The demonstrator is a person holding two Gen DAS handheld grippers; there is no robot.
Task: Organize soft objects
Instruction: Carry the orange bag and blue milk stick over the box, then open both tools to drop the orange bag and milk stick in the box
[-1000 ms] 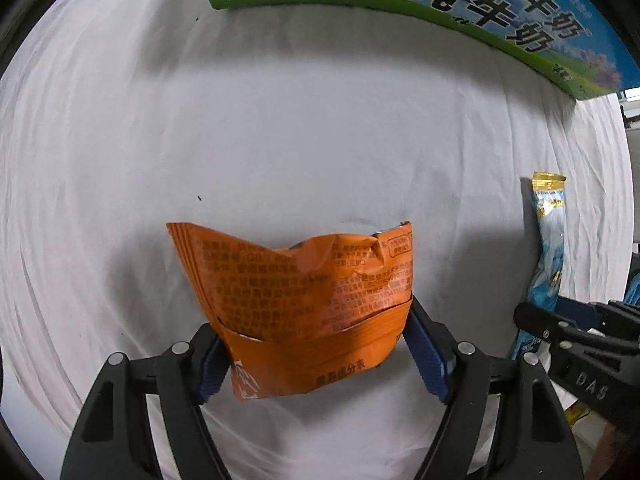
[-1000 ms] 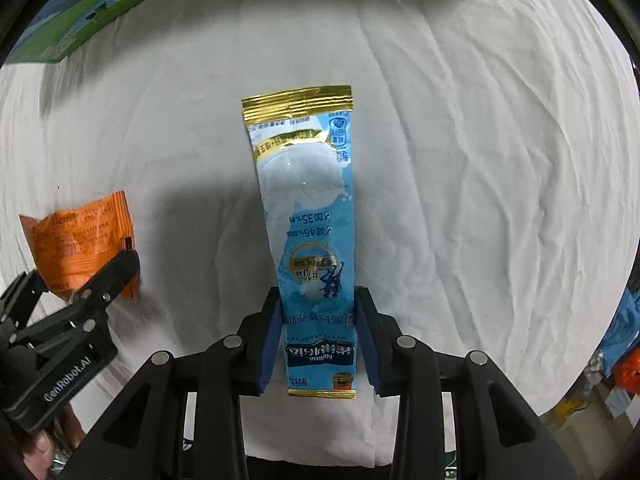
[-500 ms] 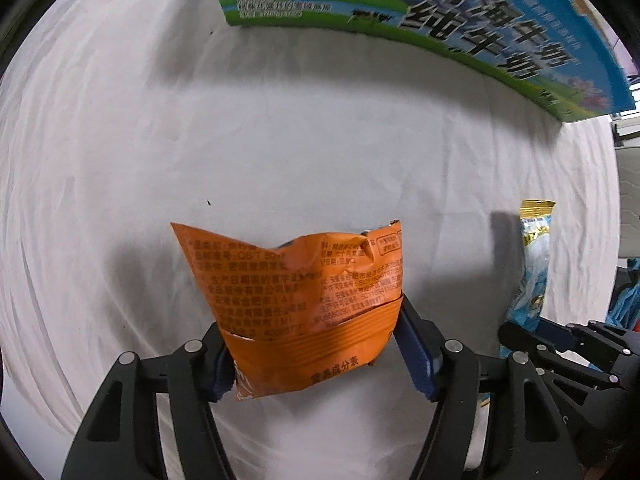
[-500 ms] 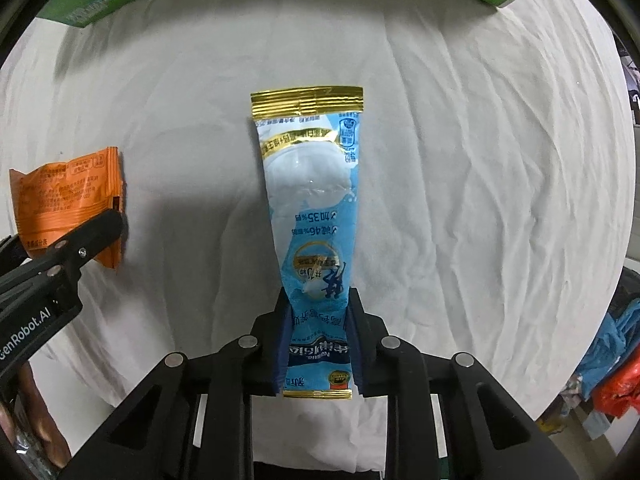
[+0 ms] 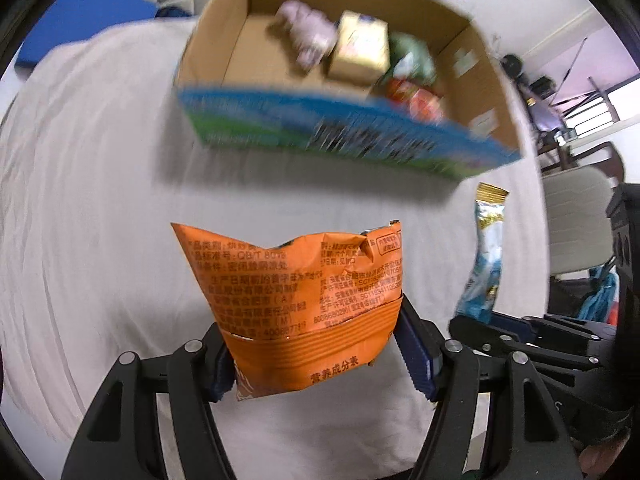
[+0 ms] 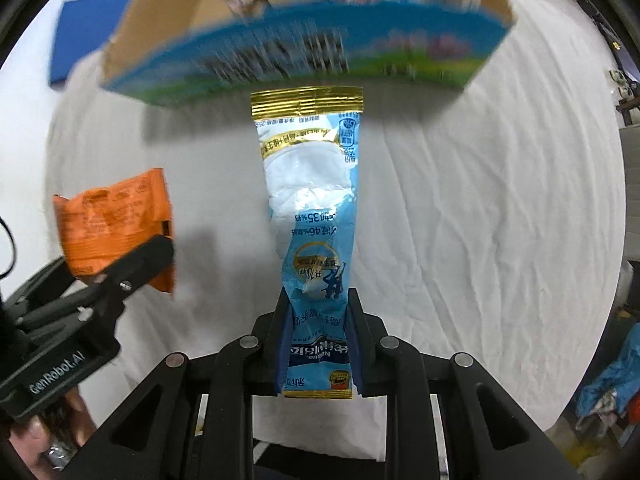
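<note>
An orange snack packet point(image 5: 296, 300) hangs above the white cloth, pinched at its lower end by my left gripper point(image 5: 316, 344), which is shut on it. In the right wrist view the same orange packet point(image 6: 112, 224) shows at the left. A long blue milk-powder sachet point(image 6: 312, 216) with a gold top edge stands up between the blue pads of my right gripper point(image 6: 318, 340), which is shut on its bottom part. The sachet point(image 5: 482, 256) also appears at the right of the left wrist view. Both packs are lifted clear of the cloth.
An open cardboard carton point(image 5: 344, 80) with blue-green printed sides stands ahead on the white-covered round table point(image 5: 80, 240); inside lie a pink plush, a yellow pack and red-green items. A blue panel point(image 6: 88, 36) lies at the far left. Chairs and clutter stand beyond the table's right edge.
Both grippers have risen with their packs, so the table looks smaller and the carton's open inside has come into view. The right jaws closed tighter on the sachet.
</note>
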